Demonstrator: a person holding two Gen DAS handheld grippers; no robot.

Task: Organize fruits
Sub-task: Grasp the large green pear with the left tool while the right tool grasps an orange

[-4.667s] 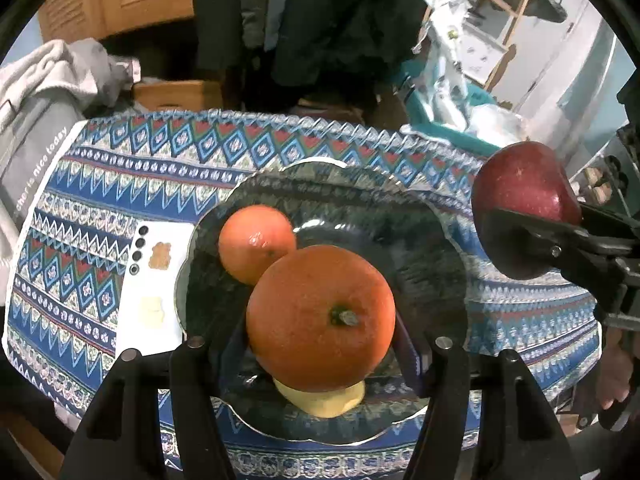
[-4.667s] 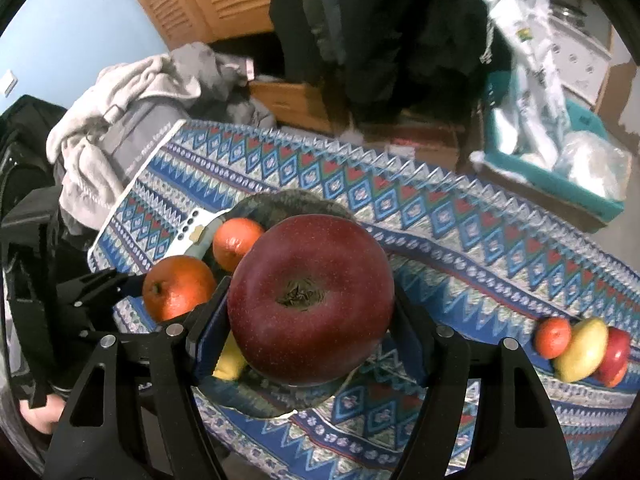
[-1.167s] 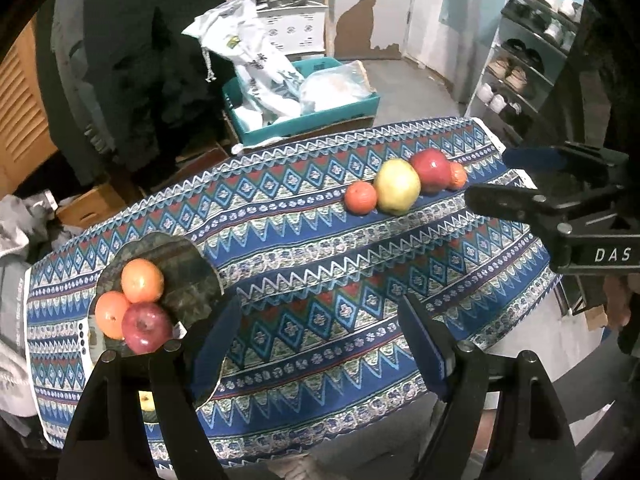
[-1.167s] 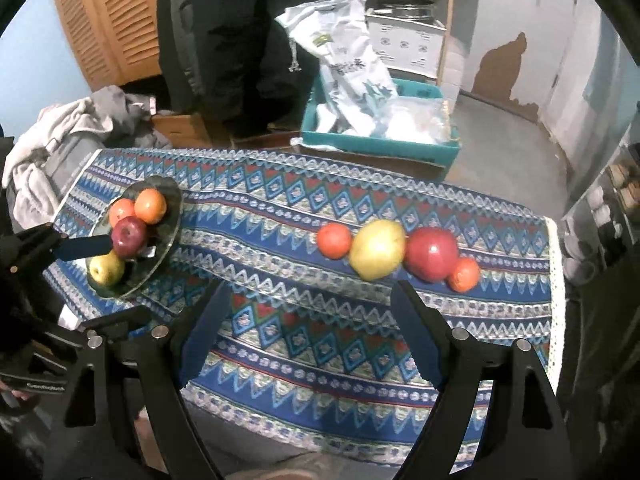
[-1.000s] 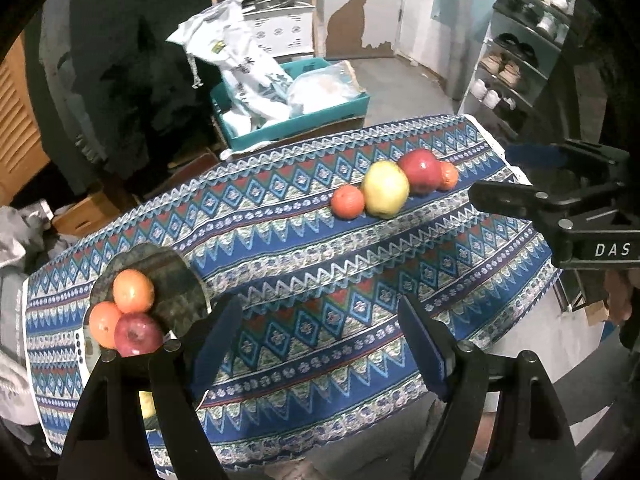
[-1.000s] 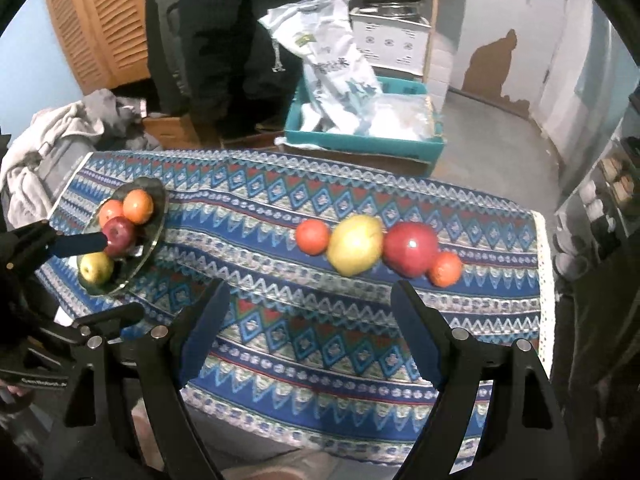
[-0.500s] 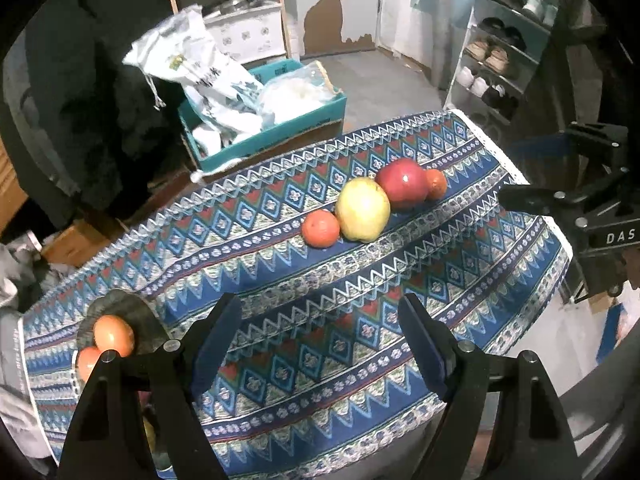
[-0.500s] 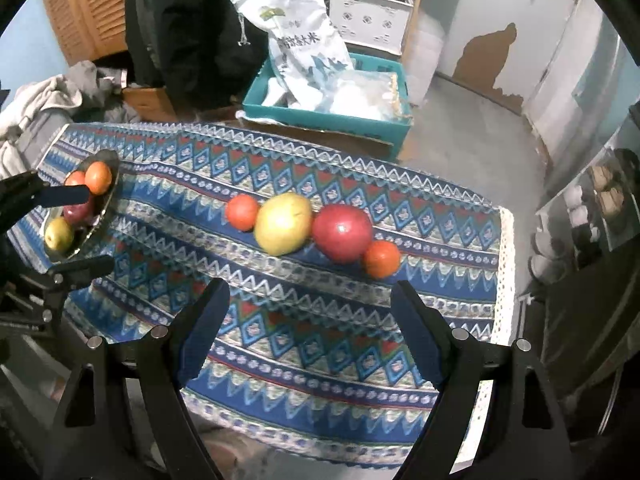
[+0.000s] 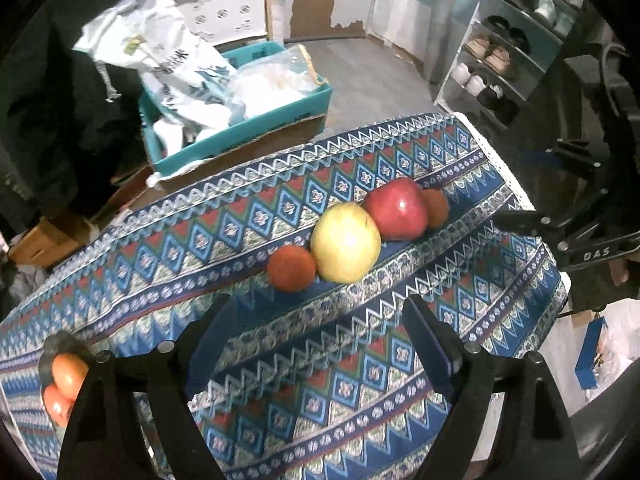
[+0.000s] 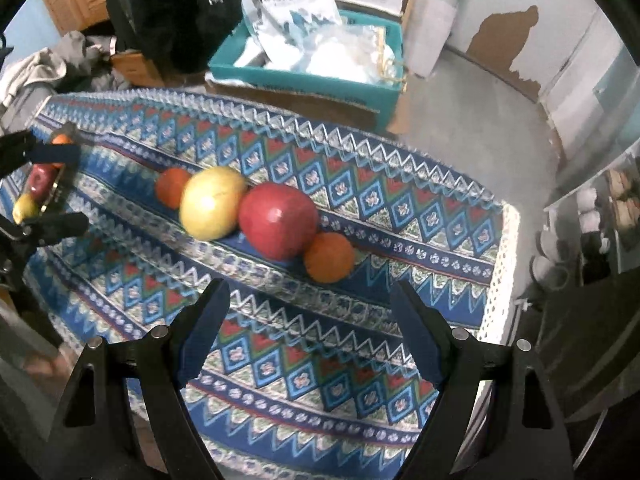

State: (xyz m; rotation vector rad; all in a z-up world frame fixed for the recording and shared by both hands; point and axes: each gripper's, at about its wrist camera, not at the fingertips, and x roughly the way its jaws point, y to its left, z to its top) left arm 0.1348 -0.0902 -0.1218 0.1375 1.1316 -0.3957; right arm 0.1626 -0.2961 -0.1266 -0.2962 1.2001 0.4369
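now both grippers, fingers spread and empty, sit closer to the fruit row.

Glossy red apple, woven cloth tablecloth, matt gripper plastic

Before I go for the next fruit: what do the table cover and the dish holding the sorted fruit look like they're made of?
The table cover looks like woven or printed cloth, matte: it drapes over the table edge and ends in a white lacy trim. The dish seems to be dark glass or glazed ceramic with a thin shiny rim, but it is small and partly hidden by the left gripper, so I can't be sure.
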